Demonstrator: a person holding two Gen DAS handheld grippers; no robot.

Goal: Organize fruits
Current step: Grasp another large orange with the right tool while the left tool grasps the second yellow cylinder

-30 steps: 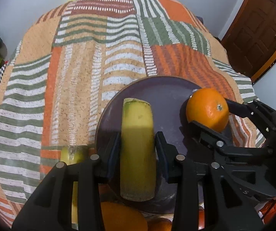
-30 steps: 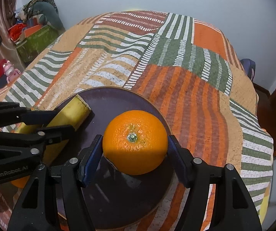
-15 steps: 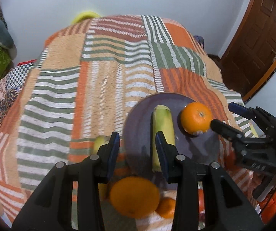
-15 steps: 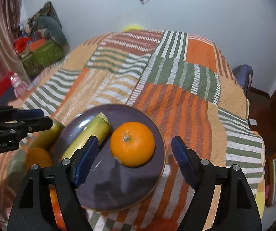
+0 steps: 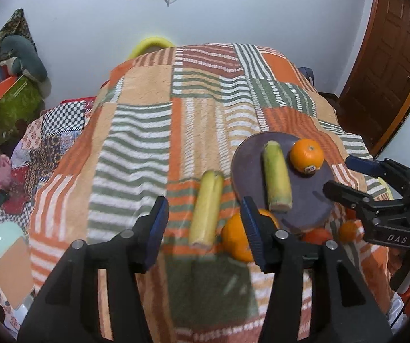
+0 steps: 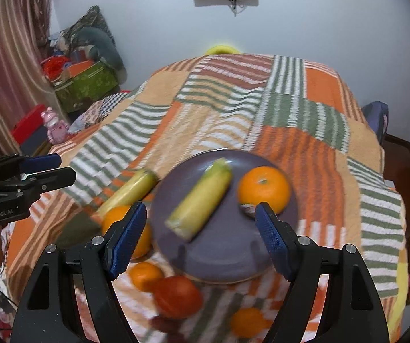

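Two pieces of fruit already sit on the dark plate [image 6: 222,260]: a cut yellow-green banana piece [image 6: 200,200] lying across the middle and an orange [image 6: 263,190] beside it, near the far-right rim. Largest first, that plate is rigid and flat and rests on the soft patchwork blanket [image 5: 136,148], so expect it to tip or sink a little if you press a rim. Your left gripper [image 5: 203,230] hangs empty with its jaws spread wide, above the second banana piece [image 5: 206,208] that lies on the blanket just left of the plate; your right gripper [image 6: 200,233] is likewise spread apart and holds nothing, poised over the near half of the plate. The banana piece will likely be light, soft and easily bruised, so take it across its middle, pads on the long sides, with a gentle squeeze. A big orange [image 5: 237,240] touches the near rim of the plate; it should be firm, heavier and inclined to roll, so close across its widest part. The red fruit [image 6: 177,295] near the plate's front edge looks blurred; I cannot tell its kind. Smallest are two little oranges [image 6: 144,275], probably slippery, so centre them well between the pads.
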